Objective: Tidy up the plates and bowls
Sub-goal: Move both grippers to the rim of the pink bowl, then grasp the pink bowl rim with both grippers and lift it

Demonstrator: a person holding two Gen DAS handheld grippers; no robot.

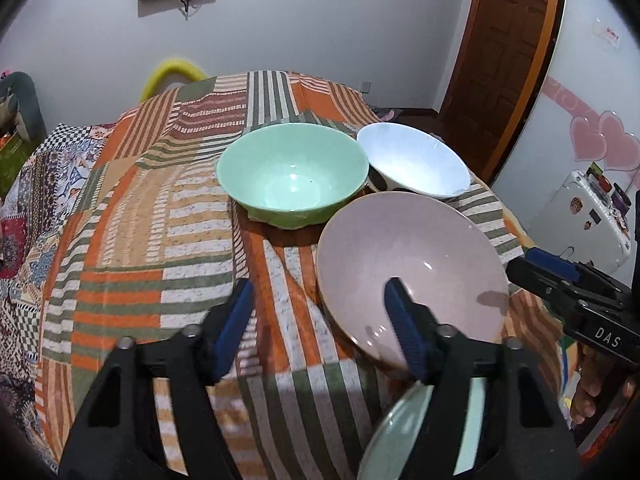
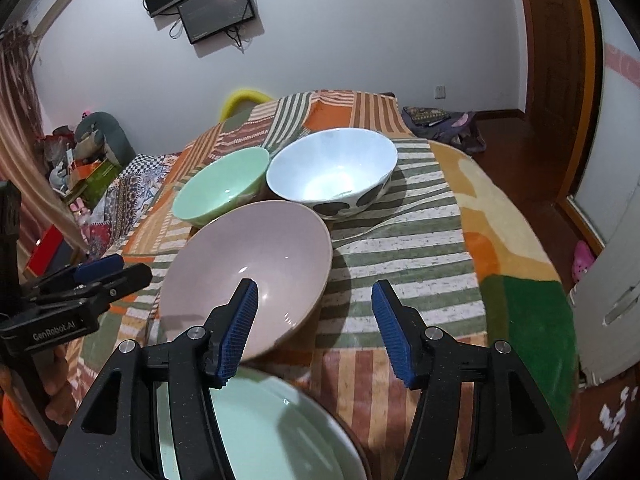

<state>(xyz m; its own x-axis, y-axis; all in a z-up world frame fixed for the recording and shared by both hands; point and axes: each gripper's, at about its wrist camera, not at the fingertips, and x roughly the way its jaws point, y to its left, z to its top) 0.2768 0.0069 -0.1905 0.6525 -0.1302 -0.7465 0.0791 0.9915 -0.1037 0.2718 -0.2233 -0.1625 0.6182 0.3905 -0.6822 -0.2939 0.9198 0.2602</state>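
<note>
Bowls sit clustered on the striped patchwork cloth [image 1: 132, 240]: a wide pale-pink glazed bowl [image 1: 408, 264] nearest, a mint-green bowl [image 1: 292, 176] and a white bowl with dark spots [image 2: 332, 172] just behind it. A pale-green plate [image 2: 256, 432] lies closest, cut off by the frame and half hidden behind black gripper arms. Both tools angle downward. The left gripper [image 1: 320, 328] stands partly open, empty, one pad over the pink bowl's rim. The right gripper [image 2: 314, 328] likewise gapes, holding nothing.
</note>
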